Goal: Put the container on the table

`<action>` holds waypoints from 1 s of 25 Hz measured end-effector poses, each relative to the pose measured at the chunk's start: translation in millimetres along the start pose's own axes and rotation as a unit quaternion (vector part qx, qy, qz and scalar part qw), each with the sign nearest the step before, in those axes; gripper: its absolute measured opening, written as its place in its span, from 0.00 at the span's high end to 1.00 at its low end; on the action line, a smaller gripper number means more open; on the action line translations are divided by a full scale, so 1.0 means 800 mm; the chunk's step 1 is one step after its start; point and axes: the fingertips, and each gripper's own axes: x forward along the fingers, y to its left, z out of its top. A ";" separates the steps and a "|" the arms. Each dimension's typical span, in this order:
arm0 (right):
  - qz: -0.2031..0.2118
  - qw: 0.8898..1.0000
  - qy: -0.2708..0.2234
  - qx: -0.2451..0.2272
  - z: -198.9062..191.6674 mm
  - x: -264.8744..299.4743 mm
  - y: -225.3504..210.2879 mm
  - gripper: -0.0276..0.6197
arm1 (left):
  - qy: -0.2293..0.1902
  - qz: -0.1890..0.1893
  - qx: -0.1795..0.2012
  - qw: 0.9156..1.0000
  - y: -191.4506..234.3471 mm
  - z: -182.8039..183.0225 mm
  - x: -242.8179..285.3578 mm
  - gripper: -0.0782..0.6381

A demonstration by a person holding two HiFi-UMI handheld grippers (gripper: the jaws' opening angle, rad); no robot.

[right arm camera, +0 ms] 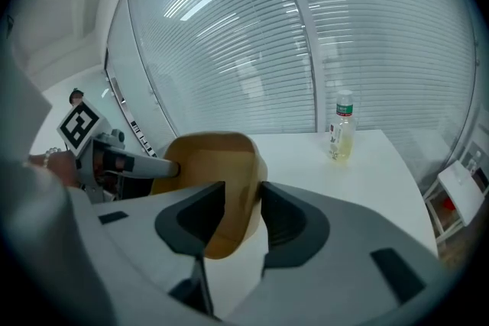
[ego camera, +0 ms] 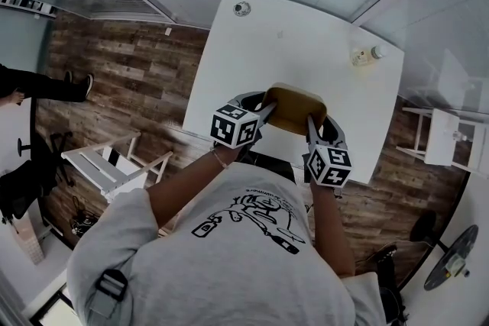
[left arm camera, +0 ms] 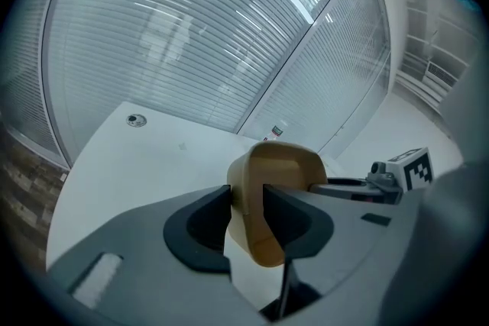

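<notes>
A tan open-topped container (ego camera: 295, 108) hangs just above the near edge of the white table (ego camera: 252, 50), held from both sides. My left gripper (ego camera: 265, 111) is shut on the container's left rim, whose wall (left arm camera: 246, 202) is pinched between its jaws. My right gripper (ego camera: 312, 122) is shut on the right rim, and the tan wall (right arm camera: 241, 195) sits squeezed between its pads. In the right gripper view the left gripper's finger reaches in to the far rim of the container (right arm camera: 206, 164). The container looks empty inside.
A plastic bottle (ego camera: 365, 55) of pale liquid lies at the table's far right corner; it is also in the right gripper view (right arm camera: 343, 127). A small round fitting (ego camera: 241, 8) sits at the far left corner. White chairs (ego camera: 114, 164) stand beside the table on the wood floor.
</notes>
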 end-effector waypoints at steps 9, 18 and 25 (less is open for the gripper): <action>0.000 1.000 0.029 0.005 -0.036 0.026 -0.005 0.77 | 0.033 0.010 -0.013 0.999 0.029 -0.042 0.024 0.73; -0.002 0.998 0.061 0.018 -0.066 0.051 -0.018 0.77 | 0.055 0.014 -0.016 0.998 0.045 -0.066 0.042 0.73; 0.001 0.996 0.085 0.024 -0.088 0.068 -0.023 0.77 | 0.066 0.024 -0.029 0.997 0.061 -0.081 0.058 0.73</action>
